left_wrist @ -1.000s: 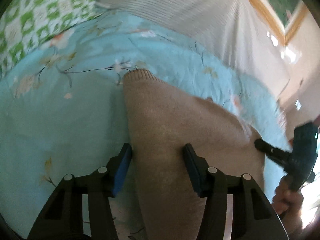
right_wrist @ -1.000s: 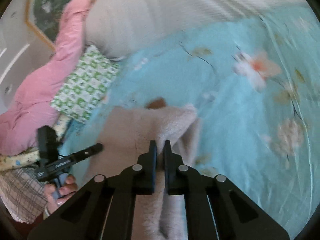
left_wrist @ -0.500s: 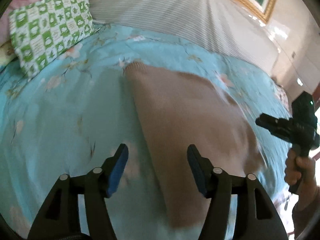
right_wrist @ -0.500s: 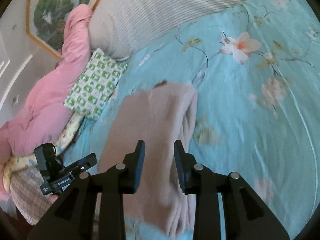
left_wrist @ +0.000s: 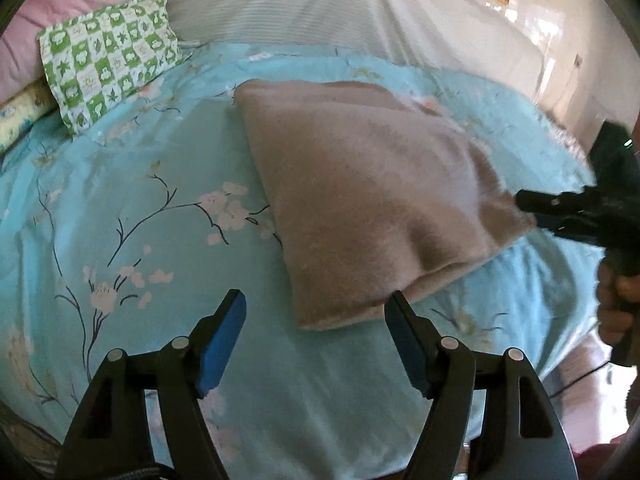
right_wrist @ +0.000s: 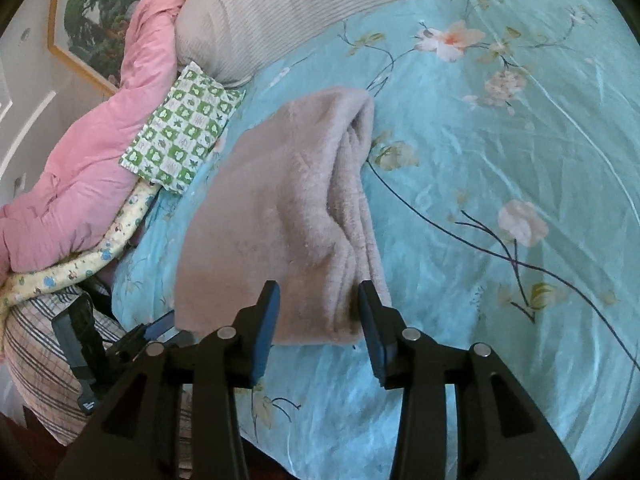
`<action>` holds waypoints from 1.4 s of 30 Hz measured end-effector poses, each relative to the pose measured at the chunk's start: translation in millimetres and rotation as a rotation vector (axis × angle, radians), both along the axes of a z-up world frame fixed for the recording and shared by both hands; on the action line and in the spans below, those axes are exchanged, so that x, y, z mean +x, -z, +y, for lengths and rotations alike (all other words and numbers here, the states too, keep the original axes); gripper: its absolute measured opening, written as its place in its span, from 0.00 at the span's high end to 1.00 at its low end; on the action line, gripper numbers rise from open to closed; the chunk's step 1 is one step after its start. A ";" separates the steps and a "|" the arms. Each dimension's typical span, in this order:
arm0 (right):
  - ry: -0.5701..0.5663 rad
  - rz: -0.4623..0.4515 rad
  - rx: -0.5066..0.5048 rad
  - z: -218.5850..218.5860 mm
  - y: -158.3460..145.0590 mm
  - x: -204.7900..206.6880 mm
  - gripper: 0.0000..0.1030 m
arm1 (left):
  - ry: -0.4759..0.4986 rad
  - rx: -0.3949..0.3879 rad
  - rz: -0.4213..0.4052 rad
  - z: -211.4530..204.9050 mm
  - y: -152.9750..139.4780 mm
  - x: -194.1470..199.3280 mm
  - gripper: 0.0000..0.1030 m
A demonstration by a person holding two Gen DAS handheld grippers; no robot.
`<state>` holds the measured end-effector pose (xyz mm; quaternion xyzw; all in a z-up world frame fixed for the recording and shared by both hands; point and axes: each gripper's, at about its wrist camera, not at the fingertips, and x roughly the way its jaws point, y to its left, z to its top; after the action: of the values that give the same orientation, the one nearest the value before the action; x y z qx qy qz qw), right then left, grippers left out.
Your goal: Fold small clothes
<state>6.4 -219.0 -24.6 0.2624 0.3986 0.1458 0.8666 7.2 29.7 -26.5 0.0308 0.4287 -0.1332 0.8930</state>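
A folded beige fuzzy garment [left_wrist: 368, 196] lies flat on the light blue floral bedspread [left_wrist: 132, 216]; it also shows in the right wrist view [right_wrist: 288, 208], with its layered folded edges on the right side. My left gripper [left_wrist: 316, 316] is open and empty, hovering just off the garment's near corner. My right gripper [right_wrist: 318, 300] is open and empty, just above the garment's near edge. In the left wrist view the right gripper [left_wrist: 576, 212] shows at the garment's right corner. In the right wrist view the left gripper [right_wrist: 120, 344] shows at lower left.
A green-and-white checked pillow [left_wrist: 108, 60] and a pink quilt [right_wrist: 88, 152] lie at the head of the bed beside a striped grey pillow [left_wrist: 312, 4]. A plaid cloth [right_wrist: 44, 364] hangs at the bed edge. A framed picture [right_wrist: 92, 12] hangs on the wall.
My right gripper, shut on the garment's edge, has opened and let it go. Both grippers have drawn back and up. The garment now lies folded and at rest.
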 end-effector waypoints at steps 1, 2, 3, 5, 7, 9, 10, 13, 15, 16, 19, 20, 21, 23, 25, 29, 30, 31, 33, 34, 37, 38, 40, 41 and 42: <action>-0.005 -0.002 -0.007 2.2 0.6 0.5 0.59 | -0.009 0.030 -0.004 -2.1 3.4 2.8 0.30; -0.016 -0.005 -0.009 4.7 1.6 0.9 0.59 | -0.019 0.051 -0.005 -2.8 5.9 6.3 0.33; -0.027 -0.007 -0.018 7.4 2.5 1.6 0.62 | -0.014 0.043 -0.011 -3.7 7.0 7.9 0.42; -0.039 -0.005 -0.050 11.8 3.8 2.7 0.87 | 0.008 0.037 -0.022 -6.7 8.3 8.4 0.62; -0.053 0.010 -0.036 9.6 5.0 5.2 0.93 | 0.013 0.069 -0.021 -11.7 12.5 7.6 0.80; -0.060 -0.014 -0.014 2.5 -2.9 3.3 0.93 | -0.013 0.084 -0.029 -10.4 11.1 4.2 0.87; -0.061 -0.039 -0.006 -2.9 -10.6 0.5 0.93 | -0.030 0.063 -0.025 -5.9 8.0 4.3 0.89; -0.075 -0.076 -0.035 -11.4 -24.6 -5.9 0.94 | -0.085 -0.029 -0.001 11.7 1.3 5.6 0.90; -0.081 -0.055 -0.088 -11.8 -18.3 -5.1 0.94 | -0.123 -0.090 0.060 20.4 11.0 10.8 0.91; -0.087 -0.036 -0.105 -10.4 -11.1 -3.4 0.94 | -0.133 -0.107 0.080 22.3 15.4 12.2 0.91; -0.090 0.023 -0.118 -8.2 12.8 0.9 0.94 | -0.154 -0.160 0.101 27.4 18.0 10.8 0.92; -0.087 0.024 -0.122 -8.1 16.5 0.1 0.94 | -0.156 -0.171 0.108 28.7 17.9 10.3 0.92; -0.085 0.022 -0.118 -8.6 17.2 -0.4 0.94 | -0.158 -0.180 0.115 30.0 18.3 10.4 0.92; -0.078 0.023 -0.101 -11.0 18.8 0.8 0.94 | -0.159 -0.206 0.129 33.0 21.0 10.9 0.91; -0.082 0.028 -0.113 -9.4 20.2 2.6 0.94 | -0.153 -0.228 0.142 36.7 21.5 15.0 0.91; -0.069 0.037 -0.101 -13.1 16.5 0.4 0.91 | -0.099 -0.194 0.167 32.9 15.4 6.7 0.90; -0.059 0.044 -0.107 -15.0 14.6 -0.6 0.87 | -0.081 -0.180 0.171 33.5 12.8 3.3 0.90; -0.053 0.049 -0.107 -16.6 12.3 -2.1 0.84 | -0.062 -0.180 0.171 35.5 9.5 -1.6 0.90; -0.039 0.039 -0.093 -22.7 2.9 -8.0 0.84 | -0.026 -0.198 0.163 40.5 -1.3 -10.0 0.90; -0.028 0.024 -0.090 -26.4 -5.3 -10.7 0.84 | -0.011 -0.208 0.151 43.4 -9.0 -12.3 0.89; 0.002 -0.030 -0.087 -33.6 -29.3 -7.2 0.84 | 0.004 -0.239 0.098 48.6 -35.0 -4.0 0.82; 0.008 -0.058 -0.069 -33.6 -40.7 0.5 0.84 | 0.001 -0.253 0.073 47.4 -44.8 8.1 0.80; -0.008 -0.090 -0.047 -25.3 -53.9 16.5 0.84 | -0.001 -0.298 0.044 44.1 -56.1 28.9 0.77; -0.016 -0.102 -0.048 -17.2 -60.3 28.5 0.83 | -0.002 -0.321 0.036 40.4 -59.1 41.3 0.75; -0.017 -0.113 -0.057 -7.7 -64.9 40.4 0.78 | 0.004 -0.341 0.024 34.1 -61.3 56.4 0.74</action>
<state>46.8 -226.8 40.3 0.2254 0.3552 0.1562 0.8937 63.6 63.8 34.8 -0.1218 0.4106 -0.2062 0.8798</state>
